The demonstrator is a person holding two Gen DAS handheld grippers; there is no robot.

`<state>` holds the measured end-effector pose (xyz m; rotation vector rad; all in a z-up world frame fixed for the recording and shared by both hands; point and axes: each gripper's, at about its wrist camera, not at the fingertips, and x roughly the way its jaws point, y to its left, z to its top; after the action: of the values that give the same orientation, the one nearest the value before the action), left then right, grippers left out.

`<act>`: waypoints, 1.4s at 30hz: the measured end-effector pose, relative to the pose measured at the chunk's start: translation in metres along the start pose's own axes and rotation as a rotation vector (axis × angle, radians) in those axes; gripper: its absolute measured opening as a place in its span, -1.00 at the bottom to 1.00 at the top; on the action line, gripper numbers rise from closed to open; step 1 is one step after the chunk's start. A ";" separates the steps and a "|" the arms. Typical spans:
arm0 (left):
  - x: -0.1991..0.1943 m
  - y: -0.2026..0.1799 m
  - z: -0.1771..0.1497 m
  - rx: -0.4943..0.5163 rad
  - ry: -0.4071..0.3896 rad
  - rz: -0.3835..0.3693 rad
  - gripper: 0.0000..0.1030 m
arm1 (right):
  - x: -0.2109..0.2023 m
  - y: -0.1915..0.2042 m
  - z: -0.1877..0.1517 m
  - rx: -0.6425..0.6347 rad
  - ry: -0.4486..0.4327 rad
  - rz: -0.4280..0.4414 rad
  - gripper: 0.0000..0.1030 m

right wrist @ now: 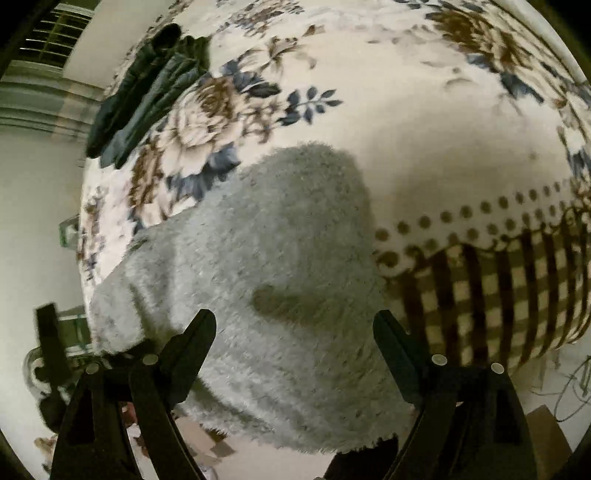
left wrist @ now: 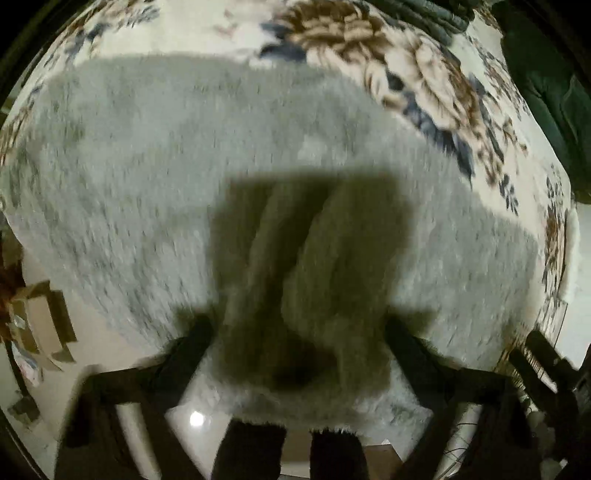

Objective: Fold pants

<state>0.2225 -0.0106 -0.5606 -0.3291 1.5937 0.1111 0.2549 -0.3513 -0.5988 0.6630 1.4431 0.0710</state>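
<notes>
The fluffy pale grey pants (left wrist: 184, 155) lie spread on the floral blanket (left wrist: 229, 33) and hang over the near edge. In the left wrist view my left gripper (left wrist: 299, 325) is open, its two dark fingers (left wrist: 195, 343) apart above the fabric, which bunches up between them in shadow. In the right wrist view the pants (right wrist: 266, 240) fill the middle. My right gripper (right wrist: 295, 325) is open, its fingers (right wrist: 195, 343) wide apart just above the hanging part of the pants. Neither gripper holds anything.
Dark green clothes (right wrist: 147, 85) lie at the far edge of the blanket (right wrist: 406, 92). A brown checked cloth (right wrist: 498, 295) hangs at the right edge. Cardboard boxes (left wrist: 40, 321) sit on the floor at left, with clutter below the edge.
</notes>
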 end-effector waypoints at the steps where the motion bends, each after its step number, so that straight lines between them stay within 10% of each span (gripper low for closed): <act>1: 0.006 0.006 -0.008 -0.015 0.020 -0.001 -0.84 | 0.006 0.009 -0.004 -0.009 0.006 0.000 0.73; 20: -0.010 0.077 -0.055 -0.216 -0.071 -0.160 -0.61 | 0.073 0.172 0.004 -0.342 0.238 0.081 0.72; 21: -0.008 0.081 -0.058 -0.226 -0.069 -0.164 -0.57 | 0.093 0.185 0.003 -0.362 0.306 0.084 0.68; 23: 0.000 0.087 -0.059 -0.247 -0.065 -0.162 -0.57 | 0.118 0.200 0.005 -0.373 0.340 0.043 -0.23; 30: 0.002 0.090 -0.062 -0.221 -0.086 -0.162 -0.54 | 0.143 0.216 0.011 -0.385 0.316 -0.015 -0.28; 34: -0.026 0.097 -0.071 -0.251 -0.143 -0.206 -0.42 | 0.109 0.201 0.004 -0.330 0.305 0.105 0.63; 37: -0.052 0.117 -0.079 -0.298 -0.216 -0.222 0.66 | 0.072 0.179 -0.004 -0.266 0.241 0.174 0.72; 42: -0.075 0.171 -0.070 -0.418 -0.364 -0.219 0.71 | 0.021 0.137 -0.018 -0.206 0.084 0.128 0.92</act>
<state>0.1089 0.1433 -0.5047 -0.7614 1.1572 0.3184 0.2877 -0.2233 -0.5543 0.5879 1.4492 0.3467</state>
